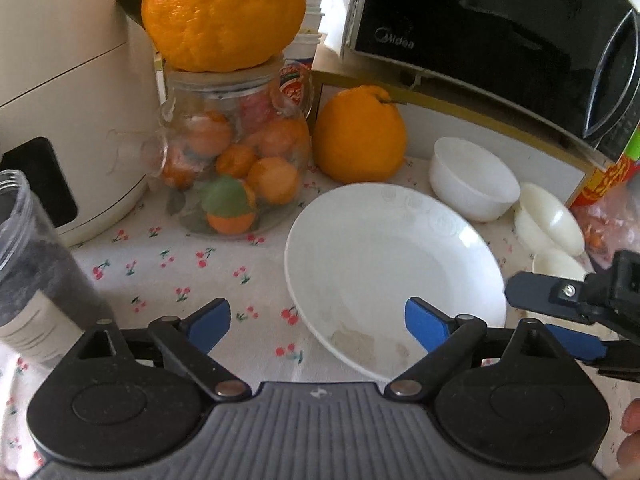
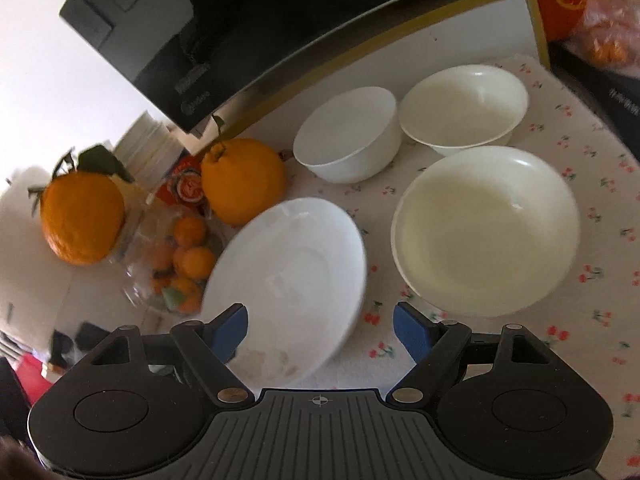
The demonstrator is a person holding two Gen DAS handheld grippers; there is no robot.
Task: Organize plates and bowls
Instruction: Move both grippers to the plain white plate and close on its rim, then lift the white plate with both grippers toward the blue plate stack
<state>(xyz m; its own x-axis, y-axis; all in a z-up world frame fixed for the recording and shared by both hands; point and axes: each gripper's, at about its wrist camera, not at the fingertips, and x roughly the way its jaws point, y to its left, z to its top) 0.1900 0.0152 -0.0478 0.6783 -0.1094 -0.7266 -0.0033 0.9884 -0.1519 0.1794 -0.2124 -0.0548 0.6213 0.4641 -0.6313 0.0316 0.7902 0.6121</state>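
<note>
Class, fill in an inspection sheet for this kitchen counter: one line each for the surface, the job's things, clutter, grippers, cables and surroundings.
Surface: cherry-print cloth covers the counter.
Job's things: white plate nearest the grippers; small white bowl behind it; two cream bowls, the larger in front of the smaller.
Clutter: glass jar of small oranges with a big orange on top; second big orange beside it; dark-filled container.
Grippers: left gripper and right gripper, jaws open, empty.
Cables: nothing seen.
Surroundings: microwave on a shelf; cream appliance.
</note>
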